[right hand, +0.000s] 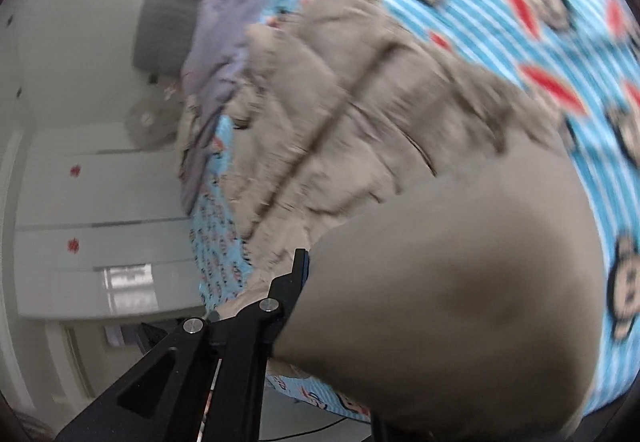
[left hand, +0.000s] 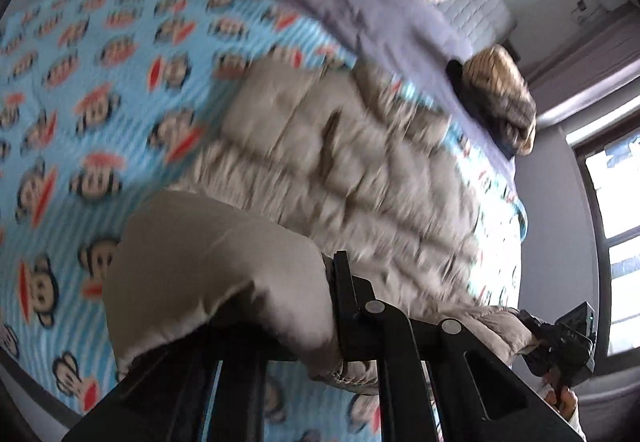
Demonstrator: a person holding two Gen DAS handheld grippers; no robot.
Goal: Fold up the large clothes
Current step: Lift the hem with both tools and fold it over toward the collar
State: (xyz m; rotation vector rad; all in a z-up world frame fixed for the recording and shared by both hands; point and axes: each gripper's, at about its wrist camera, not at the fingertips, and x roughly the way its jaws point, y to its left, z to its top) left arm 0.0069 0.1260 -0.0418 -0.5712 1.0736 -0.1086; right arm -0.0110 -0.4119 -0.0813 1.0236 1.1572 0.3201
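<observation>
- Two grippers share one garment: a beige quilted puffer jacket (left hand: 340, 161) spread across a bed sheet striped in light blue and printed with cartoon monkey faces (left hand: 80, 81).
- From the left wrist, the left gripper (left hand: 340, 306) has its black jaws pressed together on a puffy edge of the jacket, which bulges over the left finger; the rest of the jacket trails away over the sheet towards a lilac blanket (left hand: 360, 9).
- Low at the right of that view, the right gripper (left hand: 560, 346) shows with the jacket's edge running up to it.
- From the right wrist, the right gripper (right hand: 304, 282) is likewise clamped on the jacket (right hand: 360, 101), a smooth fold of it billowing over the right finger and hiding that fingertip.
- Both views are blurred, so exactly which hem or corner is pinched I cannot tell.
- For a clean fold, I judge both hands should rise level and travel together, keeping the edge between them taut.
- Puffy filling will spring back, so lay the edge down squarely and press before letting go.
</observation>
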